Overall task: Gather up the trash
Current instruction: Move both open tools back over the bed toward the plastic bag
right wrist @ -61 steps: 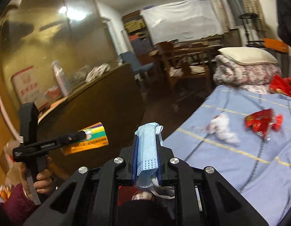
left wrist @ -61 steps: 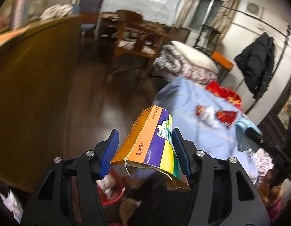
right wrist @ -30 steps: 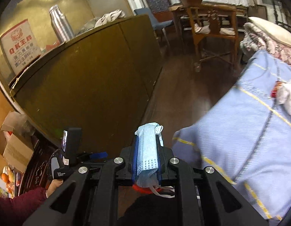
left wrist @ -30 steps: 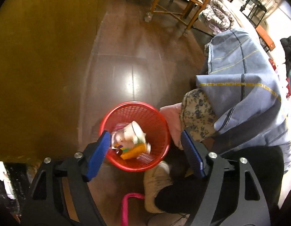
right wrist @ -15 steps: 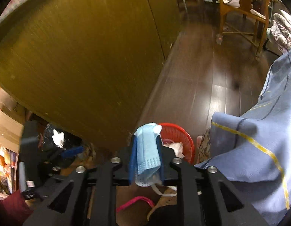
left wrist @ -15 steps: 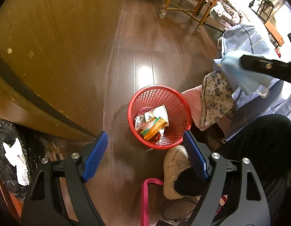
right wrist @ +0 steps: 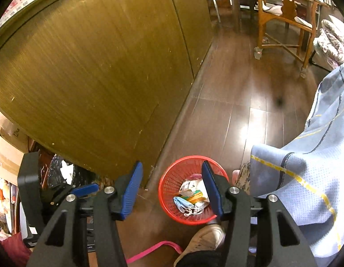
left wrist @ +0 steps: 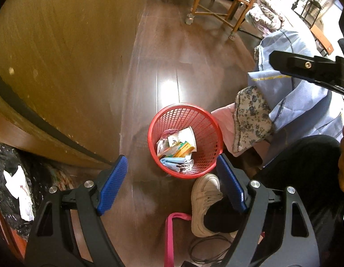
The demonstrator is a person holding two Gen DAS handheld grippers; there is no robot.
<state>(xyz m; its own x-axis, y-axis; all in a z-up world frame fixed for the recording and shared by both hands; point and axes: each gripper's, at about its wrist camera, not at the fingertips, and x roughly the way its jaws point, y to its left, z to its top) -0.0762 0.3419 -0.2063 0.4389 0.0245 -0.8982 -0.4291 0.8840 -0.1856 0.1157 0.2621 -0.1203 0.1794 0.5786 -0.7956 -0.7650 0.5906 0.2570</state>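
A red mesh trash basket (left wrist: 207, 120) stands on the dark wood floor; it also shows in the right wrist view (right wrist: 169, 182). Inside lie a blue face mask (left wrist: 172, 162), an orange-and-yellow box (left wrist: 183, 150) and white wrappers (left wrist: 187, 134); the mask shows in the right wrist view too (right wrist: 183, 202). My left gripper (left wrist: 172, 184) is open and empty above the basket's near side. My right gripper (right wrist: 172, 187) is open and empty above the basket. The right gripper also shows in the left wrist view (left wrist: 305, 69), high at the right.
A tall brown cabinet (left wrist: 60, 55) stands left of the basket. A bed with a blue sheet (right wrist: 305, 178) is at the right. The person's white shoe (left wrist: 205, 198) and a pink strap (left wrist: 169, 233) lie near the basket. A wooden chair (right wrist: 283, 11) stands far back.
My right gripper opened and the blue mask dropped into the basket. Earlier my left gripper let the box fall in. Both grippers now hang open over the basket.
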